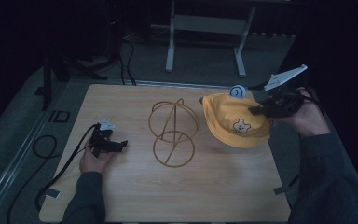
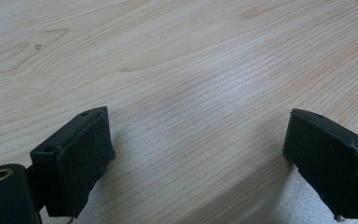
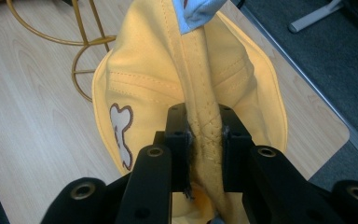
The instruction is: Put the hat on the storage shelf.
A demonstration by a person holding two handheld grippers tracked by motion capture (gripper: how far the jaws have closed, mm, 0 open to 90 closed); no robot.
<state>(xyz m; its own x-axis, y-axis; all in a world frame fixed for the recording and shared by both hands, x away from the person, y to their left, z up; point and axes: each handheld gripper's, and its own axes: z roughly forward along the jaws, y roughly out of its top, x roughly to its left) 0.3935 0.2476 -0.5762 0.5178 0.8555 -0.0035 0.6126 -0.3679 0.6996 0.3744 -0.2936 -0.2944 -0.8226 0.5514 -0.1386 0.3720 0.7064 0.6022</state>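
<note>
On the wooden table (image 1: 135, 196), a gold wire stand (image 1: 173, 132) is seen at the centre, bare. Right of it, the yellow hat (image 1: 235, 120) is lifted, its brim pinched by the right gripper (image 3: 204, 140); placing it seems left. At near left, the left gripper (image 1: 116, 145) rests spread, empty.

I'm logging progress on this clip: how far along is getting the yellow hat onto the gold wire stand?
Done: the right gripper is shut on a fold of the yellow hat and holds it off the table. In hand: the hat hangs right of the wire stand, apart from it. Left: bringing the hat over the bare stand and releasing it. The left gripper is open on the table.
</note>
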